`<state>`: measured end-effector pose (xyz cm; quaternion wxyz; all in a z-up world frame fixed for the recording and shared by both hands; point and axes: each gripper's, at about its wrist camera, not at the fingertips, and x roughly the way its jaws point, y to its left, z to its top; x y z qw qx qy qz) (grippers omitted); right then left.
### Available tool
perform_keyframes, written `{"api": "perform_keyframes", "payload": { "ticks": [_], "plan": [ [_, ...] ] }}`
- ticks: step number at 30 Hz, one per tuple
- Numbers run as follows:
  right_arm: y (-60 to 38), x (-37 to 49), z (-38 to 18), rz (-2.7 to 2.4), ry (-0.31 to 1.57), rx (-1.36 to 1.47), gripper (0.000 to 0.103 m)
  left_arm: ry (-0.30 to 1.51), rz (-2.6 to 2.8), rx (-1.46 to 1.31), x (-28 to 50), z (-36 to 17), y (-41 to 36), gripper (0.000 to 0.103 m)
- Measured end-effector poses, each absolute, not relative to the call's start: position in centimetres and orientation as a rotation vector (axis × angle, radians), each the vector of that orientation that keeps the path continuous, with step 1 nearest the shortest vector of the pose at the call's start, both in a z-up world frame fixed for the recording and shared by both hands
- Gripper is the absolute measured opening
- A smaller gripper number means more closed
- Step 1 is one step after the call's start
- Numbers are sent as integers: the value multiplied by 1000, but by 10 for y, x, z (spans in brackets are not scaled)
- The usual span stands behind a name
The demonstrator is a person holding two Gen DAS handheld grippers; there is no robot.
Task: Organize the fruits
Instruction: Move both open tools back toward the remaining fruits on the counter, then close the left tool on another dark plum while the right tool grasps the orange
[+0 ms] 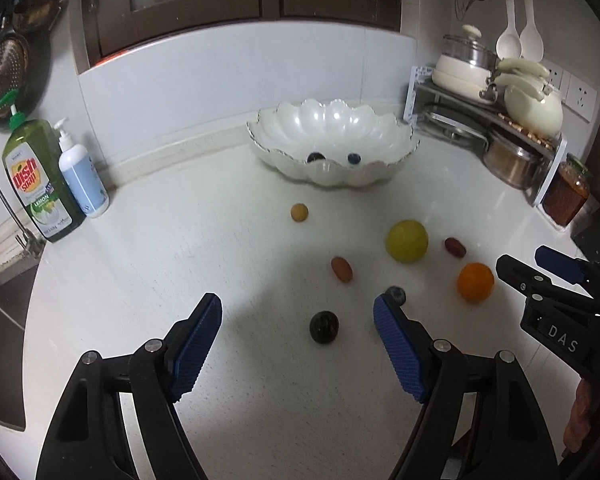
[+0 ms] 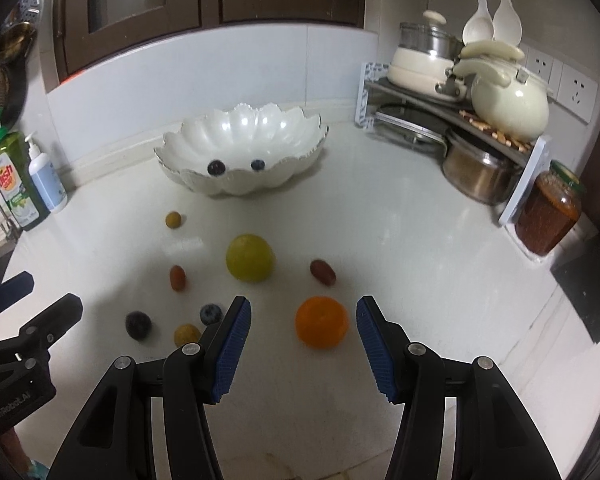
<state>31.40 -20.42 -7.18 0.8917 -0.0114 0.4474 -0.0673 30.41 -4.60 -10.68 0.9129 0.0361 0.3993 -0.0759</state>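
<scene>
the left gripper (image 1: pixel 298 322) stands wide, nothing held, with the dark plum (image 1: pixel 324 327) on the counter (image 1: pixel 220 260) between and just ahead of its tips, a little right of centre. the right gripper (image 2: pixel 304 322) is open less far, also empty, and the orange (image 2: pixel 321 322) sits squarely between its pads, touching neither. each fruit is round, so there is no long axis to line up; each gripper probably only needs to drop and close.

count on the counter: one orange, one green fruit (image 2: pixel 250 258), one dark plum, one blueberry (image 2: pixel 211 314), two small yellow fruits (image 2: pixel 173 220), two reddish oval fruits (image 2: pixel 323 272). the bowl (image 2: pixel 188 184) at the back, well apart from both grippers, shows two dark berries (image 2: pixel 216 167).
</scene>
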Motion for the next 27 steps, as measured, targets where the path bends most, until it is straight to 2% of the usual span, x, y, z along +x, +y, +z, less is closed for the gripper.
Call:
{"api": "perform_keyframes", "payload": {
  "ticks": [22, 27],
  "plan": [
    [-220, 328, -119, -125, 1036, 16, 56, 957, -154, 77, 321, -156, -63, 70],
    [-224, 333, -126, -132, 1053, 17, 56, 980, -152, 71, 326, -165, -64, 65]
  ]
}}
